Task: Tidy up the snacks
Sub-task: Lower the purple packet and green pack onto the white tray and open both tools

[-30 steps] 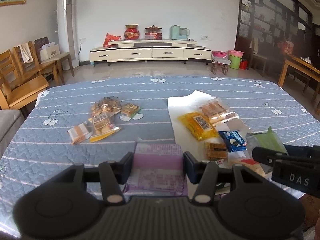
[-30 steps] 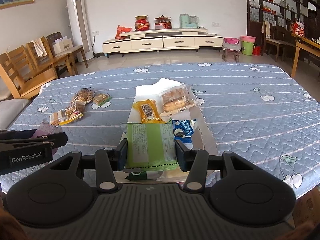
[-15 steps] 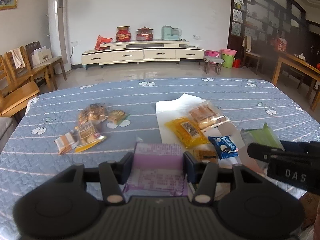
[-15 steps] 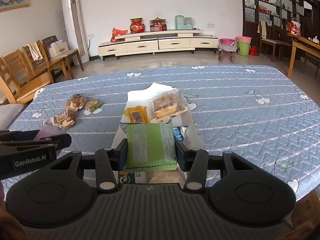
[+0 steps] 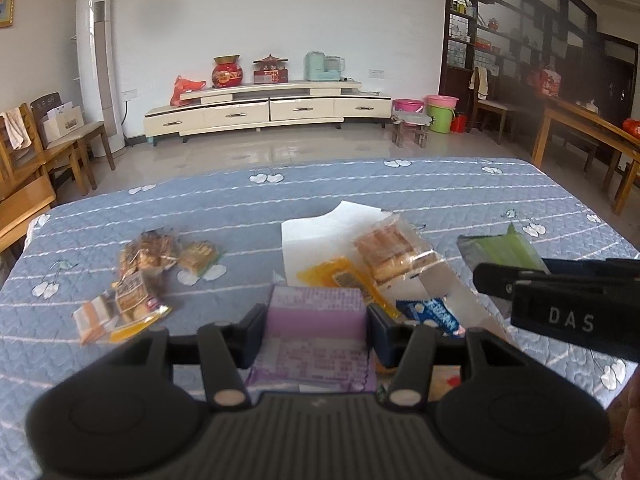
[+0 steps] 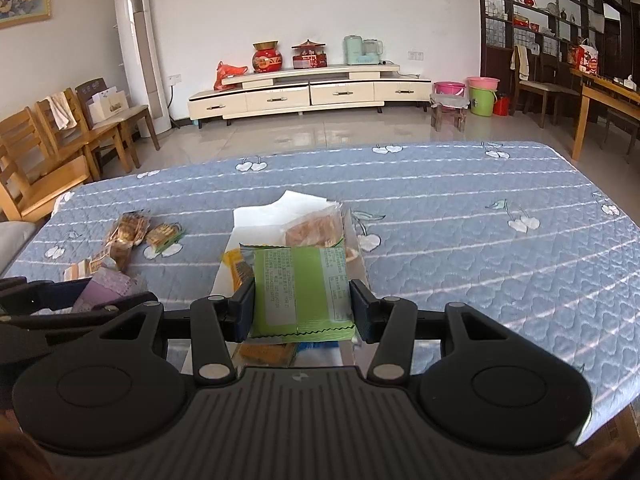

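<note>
My left gripper is shut on a purple snack packet, held above the near side of the blue quilted table. My right gripper is shut on a green snack packet, held over the white sheet. On that sheet lie a clear pastry packet, a yellow packet and a blue packet. A small heap of brown biscuit packets lies to the left. The right gripper's side with the green packet shows in the left wrist view.
Wooden chairs stand off the table's left edge. A low cream cabinet lines the far wall, with buckets and a stool to its right. The table's right half carries only the quilted cloth.
Both grippers have moved away from the far wall with their packets still held. The snacks on the table now look further ahead and smaller in both views.
</note>
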A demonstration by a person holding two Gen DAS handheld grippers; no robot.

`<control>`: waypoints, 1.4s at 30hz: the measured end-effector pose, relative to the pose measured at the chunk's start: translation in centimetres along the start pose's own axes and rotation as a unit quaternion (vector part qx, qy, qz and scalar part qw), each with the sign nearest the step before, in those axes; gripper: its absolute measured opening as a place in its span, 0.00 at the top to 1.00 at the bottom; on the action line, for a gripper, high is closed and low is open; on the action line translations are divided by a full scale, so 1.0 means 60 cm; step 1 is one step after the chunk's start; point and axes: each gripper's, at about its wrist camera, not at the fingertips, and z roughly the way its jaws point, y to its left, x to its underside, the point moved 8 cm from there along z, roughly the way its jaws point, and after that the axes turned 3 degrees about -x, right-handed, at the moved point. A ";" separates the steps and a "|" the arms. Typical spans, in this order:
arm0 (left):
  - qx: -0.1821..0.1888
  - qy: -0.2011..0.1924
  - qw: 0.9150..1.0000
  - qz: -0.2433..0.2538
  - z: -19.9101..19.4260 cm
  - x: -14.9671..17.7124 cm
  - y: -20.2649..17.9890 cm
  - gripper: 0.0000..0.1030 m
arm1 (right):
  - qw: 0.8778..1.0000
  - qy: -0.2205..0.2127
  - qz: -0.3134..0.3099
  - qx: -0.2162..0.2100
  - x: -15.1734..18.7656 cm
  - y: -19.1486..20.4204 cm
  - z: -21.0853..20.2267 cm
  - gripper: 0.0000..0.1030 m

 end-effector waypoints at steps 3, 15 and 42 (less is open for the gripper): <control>-0.001 0.001 1.000 0.003 0.018 -0.011 -0.002 0.49 | 1.000 0.002 0.000 0.001 -0.005 -0.004 0.014 0.41; 0.001 0.017 1.000 0.009 0.125 -0.072 0.004 0.49 | 1.000 0.022 0.011 -0.001 -0.009 -0.023 0.071 0.41; 0.018 0.023 1.000 0.010 0.165 -0.103 0.029 0.10 | 1.000 0.024 0.011 0.005 -0.028 0.008 0.061 0.00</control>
